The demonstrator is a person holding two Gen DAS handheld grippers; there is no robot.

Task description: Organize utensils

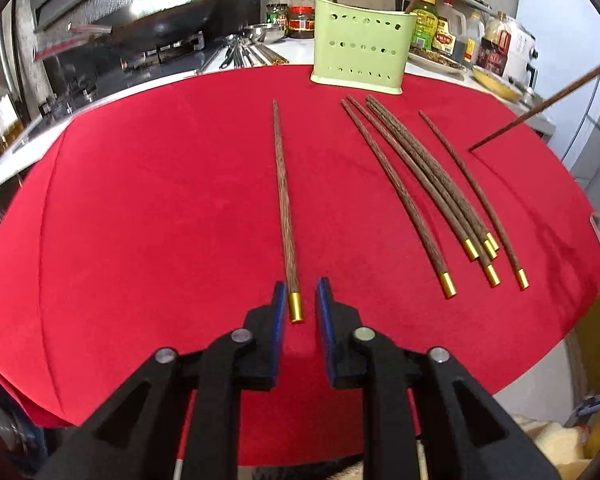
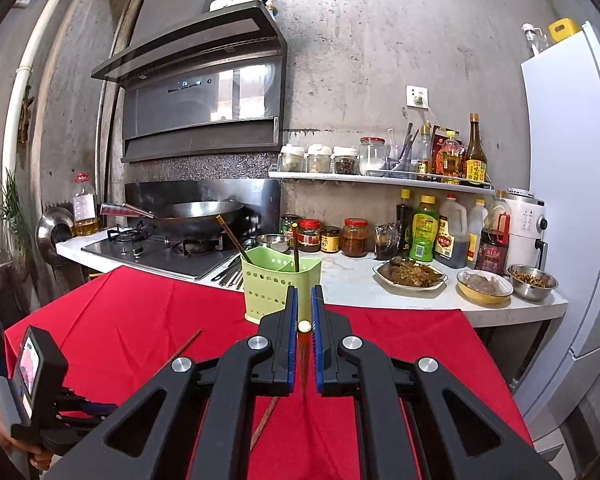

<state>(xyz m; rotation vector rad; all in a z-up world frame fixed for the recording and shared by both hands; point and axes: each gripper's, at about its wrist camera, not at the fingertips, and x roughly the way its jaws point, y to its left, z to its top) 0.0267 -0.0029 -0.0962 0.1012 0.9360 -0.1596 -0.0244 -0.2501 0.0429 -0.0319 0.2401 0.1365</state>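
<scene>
A lone wooden chopstick (image 1: 284, 200) with a gold cap lies on the red cloth (image 1: 160, 220). Its cap end sits between the fingers of my left gripper (image 1: 301, 300), which is open around it. Several more chopsticks (image 1: 420, 184) lie in a bunch to the right. The green perforated holder (image 1: 360, 50) stands at the cloth's far edge with two chopsticks in it. My right gripper (image 2: 304, 304) is shut on a chopstick (image 2: 305, 340), held above the cloth in front of the holder (image 2: 276, 284). That chopstick also shows in the left wrist view (image 1: 548, 100).
A stove with a wok (image 2: 196, 212) is at the back left. Metal utensils (image 1: 244, 54) lie on the counter behind the cloth. Sauce bottles and jars (image 2: 424, 232) and food dishes (image 2: 410, 272) line the counter to the right. A white fridge (image 2: 572, 200) stands at far right.
</scene>
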